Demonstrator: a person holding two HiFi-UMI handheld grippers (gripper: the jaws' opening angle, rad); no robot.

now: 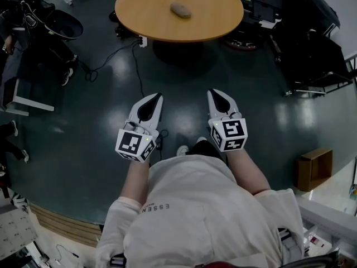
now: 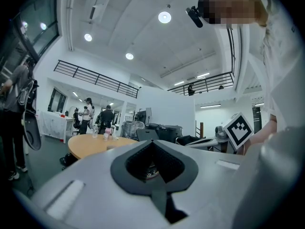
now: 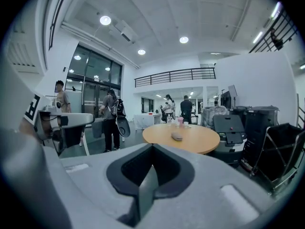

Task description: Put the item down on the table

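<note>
The left claw (image 1: 152, 104) and the right claw (image 1: 219, 100) are both closed with nothing between their jaws. They are held side by side, low in front of the person's chest, with their tips pointing forward. The item (image 1: 180, 9), a small grey-brown lump, lies near the middle of the round table (image 1: 145, 24), well ahead of both claws. Open dark floor (image 1: 184, 74) separates the claws from the table's near edge, with a cable (image 1: 134, 60) crossing it on the left.
</note>
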